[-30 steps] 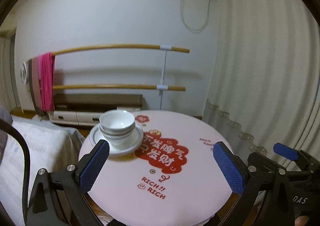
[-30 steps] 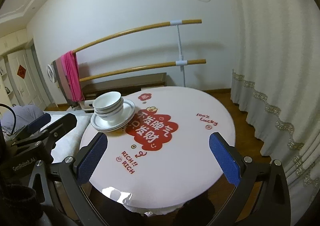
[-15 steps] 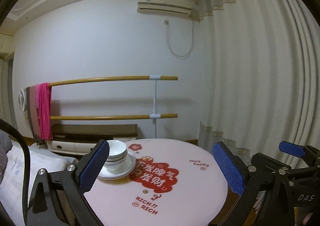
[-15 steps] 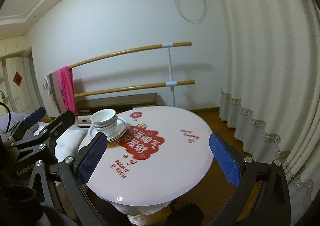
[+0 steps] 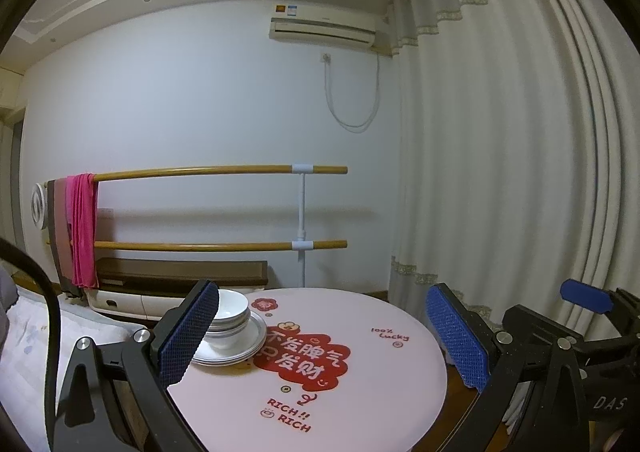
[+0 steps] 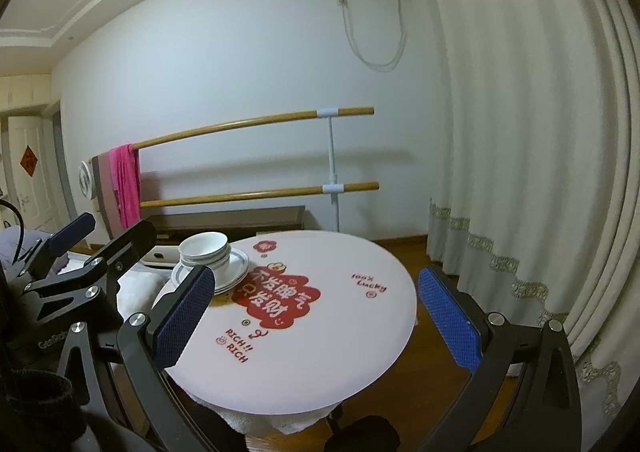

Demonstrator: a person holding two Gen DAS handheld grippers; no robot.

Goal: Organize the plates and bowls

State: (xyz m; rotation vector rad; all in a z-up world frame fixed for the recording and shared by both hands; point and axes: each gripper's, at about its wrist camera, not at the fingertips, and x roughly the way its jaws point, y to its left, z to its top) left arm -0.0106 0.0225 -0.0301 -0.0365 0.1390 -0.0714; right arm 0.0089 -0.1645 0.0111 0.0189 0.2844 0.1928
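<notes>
Left gripper pad hides plates' left edge.

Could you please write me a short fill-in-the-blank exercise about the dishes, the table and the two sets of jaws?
The white bowls are stacked on top of the ____.
The plates rest on a table whose top is ____ in shape.
Both the left gripper and the right gripper have jaws that are ____ and hold nothing.

Missing words: plates; round; open

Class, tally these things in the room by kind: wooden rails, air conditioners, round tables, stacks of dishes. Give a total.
Wooden rails: 2
Air conditioner: 1
Round table: 1
Stack of dishes: 1
Total: 5
</notes>
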